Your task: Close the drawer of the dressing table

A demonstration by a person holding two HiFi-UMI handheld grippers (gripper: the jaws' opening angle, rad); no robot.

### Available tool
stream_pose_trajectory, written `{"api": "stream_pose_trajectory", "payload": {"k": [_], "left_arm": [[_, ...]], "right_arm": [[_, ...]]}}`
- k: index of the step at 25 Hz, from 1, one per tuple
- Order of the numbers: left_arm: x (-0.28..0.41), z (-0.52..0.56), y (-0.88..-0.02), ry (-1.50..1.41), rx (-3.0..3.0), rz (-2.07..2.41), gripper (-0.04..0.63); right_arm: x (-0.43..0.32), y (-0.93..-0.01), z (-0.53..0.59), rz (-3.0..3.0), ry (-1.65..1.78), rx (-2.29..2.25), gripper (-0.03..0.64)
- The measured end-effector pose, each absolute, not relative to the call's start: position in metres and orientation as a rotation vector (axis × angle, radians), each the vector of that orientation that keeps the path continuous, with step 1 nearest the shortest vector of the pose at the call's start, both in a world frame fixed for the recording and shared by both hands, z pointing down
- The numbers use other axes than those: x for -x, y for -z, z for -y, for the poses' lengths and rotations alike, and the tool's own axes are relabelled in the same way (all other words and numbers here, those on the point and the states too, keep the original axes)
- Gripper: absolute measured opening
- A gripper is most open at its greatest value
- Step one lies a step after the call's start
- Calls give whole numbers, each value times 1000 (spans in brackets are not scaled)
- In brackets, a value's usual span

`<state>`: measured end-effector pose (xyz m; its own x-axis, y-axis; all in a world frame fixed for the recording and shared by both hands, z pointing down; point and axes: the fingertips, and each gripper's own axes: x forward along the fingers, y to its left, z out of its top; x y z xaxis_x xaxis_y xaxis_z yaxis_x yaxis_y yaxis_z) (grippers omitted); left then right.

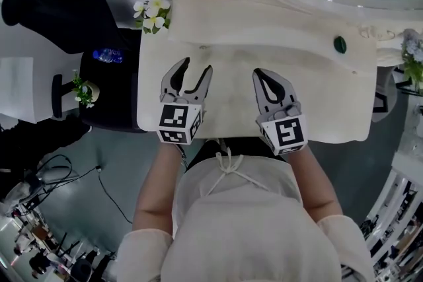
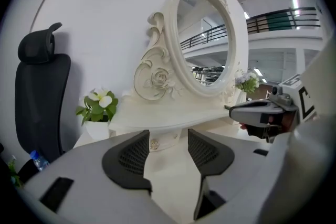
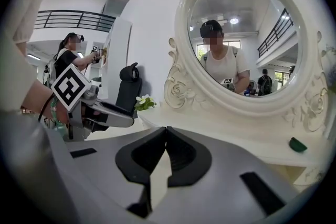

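Observation:
The cream dressing table carries an oval mirror on a raised shelf. Through the left gripper view, a small drawer front with a round knob shows under that shelf; it looks flush with the frame. From the head view I see no drawer front below the tabletop's near edge. My left gripper hovers over the left part of the tabletop, open and empty. My right gripper hovers beside it over the middle, its jaws shut on nothing. Neither touches the table.
White flowers in a pot stand at the table's back left corner. A small green object lies on the shelf at the right. A black office chair and a water bottle are left of the table. More flowers stand at the far right.

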<state>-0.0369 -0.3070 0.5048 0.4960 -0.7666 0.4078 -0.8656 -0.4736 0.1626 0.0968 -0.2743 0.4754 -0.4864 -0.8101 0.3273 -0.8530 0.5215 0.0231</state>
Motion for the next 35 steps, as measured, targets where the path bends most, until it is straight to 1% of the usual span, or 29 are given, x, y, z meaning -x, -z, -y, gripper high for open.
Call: {"api": "stream_pose_trajectory", "payload": {"k": [3, 6, 10, 14, 17, 20, 26, 35], "left_arm": [[34, 293, -474, -357, -2481, 1348, 241], [34, 280, -442, -322, -2577, 1333, 216], [36, 262, -407, -273, -2648, 1319, 205], [42, 242, -373, -266, -2715, 1351, 118], [48, 227, -353, -272, -2752, 1356, 75], [53, 214, -336, -249, -2778, 1352, 51], [57, 190, -308, -164, -2823, 1322, 21], [58, 170, -287, -129, -2857, 1270, 18]], "right_arm": [[-97, -463, 261, 2470, -163, -1418, 6], [-97, -447, 250, 2471, -138, -1460, 6], [-103, -426, 235, 2466, -143, -1539, 6], [-107, -404, 220, 2478, -84, -1582, 6], [-108, -388, 204, 2491, -48, -1599, 6], [-110, -374, 191, 2498, -32, -1610, 6], [-113, -350, 169, 2539, -7, -1610, 5], [-101, -333, 145, 2595, 32, -1534, 3]]}}
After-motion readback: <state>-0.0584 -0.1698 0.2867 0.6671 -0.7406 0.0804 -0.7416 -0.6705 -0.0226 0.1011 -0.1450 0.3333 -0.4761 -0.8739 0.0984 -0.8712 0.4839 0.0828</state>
